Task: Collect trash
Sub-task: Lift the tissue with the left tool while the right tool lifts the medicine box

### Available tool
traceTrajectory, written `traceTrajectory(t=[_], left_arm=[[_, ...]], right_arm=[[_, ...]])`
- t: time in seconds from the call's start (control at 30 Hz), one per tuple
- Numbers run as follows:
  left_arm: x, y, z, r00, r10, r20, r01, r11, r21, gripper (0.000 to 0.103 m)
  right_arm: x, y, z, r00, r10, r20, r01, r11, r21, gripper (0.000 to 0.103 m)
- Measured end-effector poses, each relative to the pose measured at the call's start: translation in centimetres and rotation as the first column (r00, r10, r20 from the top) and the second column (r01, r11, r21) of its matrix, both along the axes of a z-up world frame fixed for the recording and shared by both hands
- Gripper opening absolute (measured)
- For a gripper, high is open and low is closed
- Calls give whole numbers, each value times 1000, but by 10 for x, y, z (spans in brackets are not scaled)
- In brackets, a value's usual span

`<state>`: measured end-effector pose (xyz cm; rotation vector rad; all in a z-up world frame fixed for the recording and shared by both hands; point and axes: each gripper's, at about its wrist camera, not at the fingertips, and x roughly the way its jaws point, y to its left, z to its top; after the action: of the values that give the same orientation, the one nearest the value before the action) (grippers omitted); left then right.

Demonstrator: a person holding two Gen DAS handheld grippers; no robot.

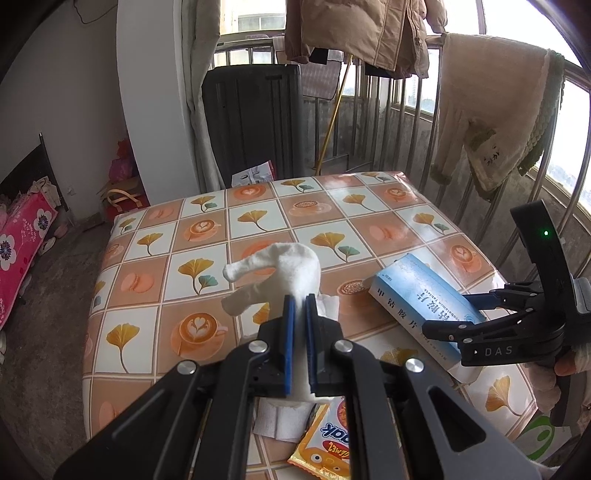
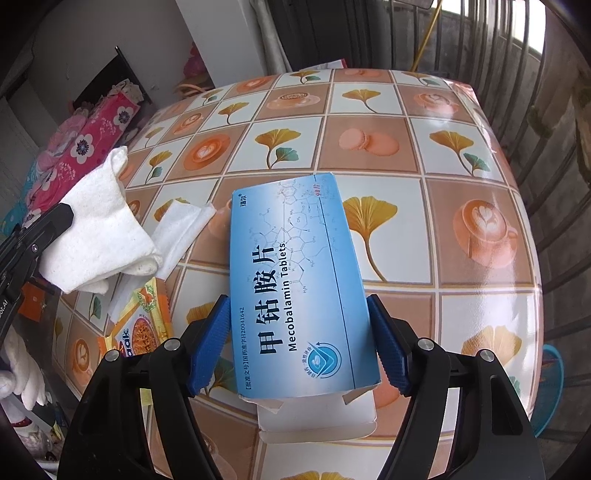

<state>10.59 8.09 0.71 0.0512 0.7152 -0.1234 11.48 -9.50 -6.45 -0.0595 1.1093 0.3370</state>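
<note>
Over table (image 1: 388, 206) — left gripper (image 1: 300, 310) clamps tissue wad (image 1: 284, 269) (lifted); right gripper (image 2: 299, 332) grips tablet box (image 2: 291, 280).

Bright daylight is admitted through the windows (image 1: 498, 22), which are blown out white. Soft glare is thrown across the glossy table (image 1: 369, 206). Straight lines are bowed by fisheye distortion, and corners are darkened.

A lived-in home by an enclosed balcony: a jacket (image 1: 354, 33) and towel (image 1: 491, 110) drying on railings (image 1: 369, 122), a floral quilt (image 1: 22, 236), and a patterned-oilcloth bench (image 1: 280, 221).
</note>
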Motion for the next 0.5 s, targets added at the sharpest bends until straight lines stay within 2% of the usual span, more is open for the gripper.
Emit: traceTrajectory(t=[0.3, 0.5], left_arm=[[-3, -2, 7, 1000, 0, 31, 0, 1000, 17, 5], [-5, -5, 25, 997, -19, 75, 18, 1000, 16, 5]], right_arm=[[-2, -4, 16, 999, -20, 37, 19, 999, 34, 68], [-4, -11, 35, 996, -38, 82, 33, 997, 65, 68]])
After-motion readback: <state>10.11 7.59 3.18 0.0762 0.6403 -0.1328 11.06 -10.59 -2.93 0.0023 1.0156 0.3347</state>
